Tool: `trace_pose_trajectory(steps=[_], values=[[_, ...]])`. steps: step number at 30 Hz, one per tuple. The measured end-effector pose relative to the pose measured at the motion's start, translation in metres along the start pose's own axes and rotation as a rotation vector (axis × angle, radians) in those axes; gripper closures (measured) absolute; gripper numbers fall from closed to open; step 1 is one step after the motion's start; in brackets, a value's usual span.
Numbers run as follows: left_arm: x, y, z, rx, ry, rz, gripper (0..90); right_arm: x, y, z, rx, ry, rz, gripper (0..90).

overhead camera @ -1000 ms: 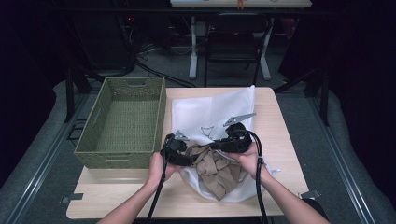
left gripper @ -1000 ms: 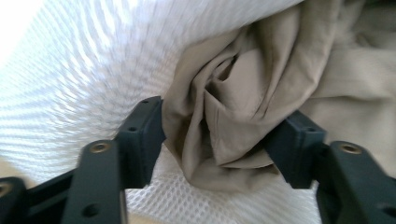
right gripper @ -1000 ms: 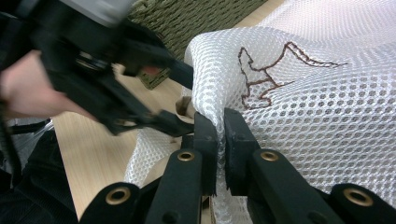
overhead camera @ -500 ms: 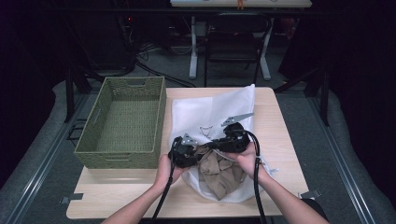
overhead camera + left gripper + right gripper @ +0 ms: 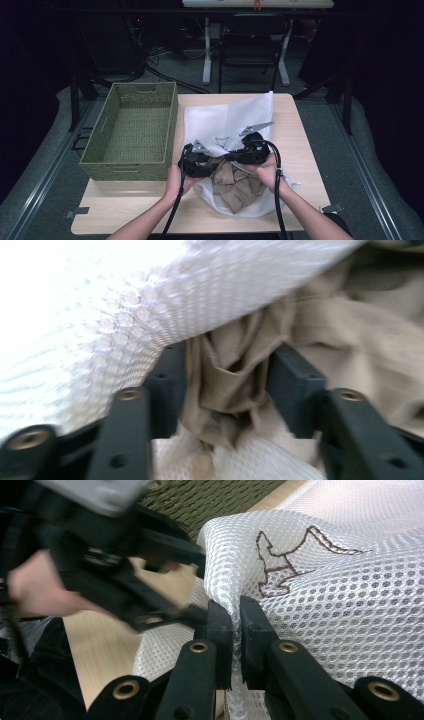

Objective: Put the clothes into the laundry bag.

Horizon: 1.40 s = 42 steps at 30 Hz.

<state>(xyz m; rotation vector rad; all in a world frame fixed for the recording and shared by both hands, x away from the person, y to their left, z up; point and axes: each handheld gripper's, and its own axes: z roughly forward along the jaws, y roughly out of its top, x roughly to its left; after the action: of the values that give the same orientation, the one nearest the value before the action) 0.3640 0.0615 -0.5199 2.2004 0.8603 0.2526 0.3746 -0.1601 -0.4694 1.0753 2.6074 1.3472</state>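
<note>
A tan garment (image 5: 239,184) lies crumpled at the near middle of the wooden table (image 5: 300,135), half inside the open mouth of a white mesh laundry bag (image 5: 227,117) that spreads from the near edge toward the far side of the tabletop. In the left gripper view the tan cloth sits bunched between the two black jaws of the left gripper (image 5: 227,385), which stand spread with a fold of the fabric in the gap; the jaws flank the cloth, but whether they press it cannot be told. The mesh edge hangs over the jaws from the upper left, blurred. The right gripper (image 5: 236,625) has its jaws pressed together on a ridge of the white mesh, pinching the bag's edge just below a brown stitched emblem (image 5: 295,555) on the netting. In the high view both grippers meet at the bag's mouth, the left one (image 5: 197,161) at the left rim and the right one (image 5: 252,150) at the right, each held in a hand (image 5: 178,181) with a black cable (image 5: 276,200) trailing back over the near edge. A green woven basket (image 5: 112,167) stands on the left part of the table, just beside the bag.
</note>
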Motion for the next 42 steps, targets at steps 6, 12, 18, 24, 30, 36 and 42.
trace_pose_trajectory(steps=[6,12,18,24,30,36,42], values=[[-0.023,0.004,-0.024,-0.016,-0.055,0.054,34.4,-0.002,0.0,0.0,0.005,-0.012,0.001,85.6],[-0.05,-0.004,-0.001,0.046,-0.124,0.094,29.2,-0.004,-0.001,-0.001,0.004,-0.014,0.006,85.5],[-0.056,-0.016,0.033,0.085,-0.111,0.081,56.8,-0.003,-0.001,0.001,0.008,-0.006,0.012,85.7],[-0.044,-0.015,0.034,0.027,-0.064,0.065,85.8,-0.002,0.0,-0.003,-0.012,0.015,0.022,85.9],[-0.023,-0.005,0.023,-0.048,-0.006,0.003,86.2,0.007,0.006,-0.01,-0.055,0.052,0.023,85.9],[-0.018,-0.009,0.026,0.001,-0.024,0.009,73.4,0.001,-0.001,-0.004,-0.014,0.023,0.026,85.5],[-0.036,0.0,-0.005,-0.033,-0.022,0.079,39.2,-0.005,-0.005,-0.008,-0.006,0.004,0.035,85.3]])
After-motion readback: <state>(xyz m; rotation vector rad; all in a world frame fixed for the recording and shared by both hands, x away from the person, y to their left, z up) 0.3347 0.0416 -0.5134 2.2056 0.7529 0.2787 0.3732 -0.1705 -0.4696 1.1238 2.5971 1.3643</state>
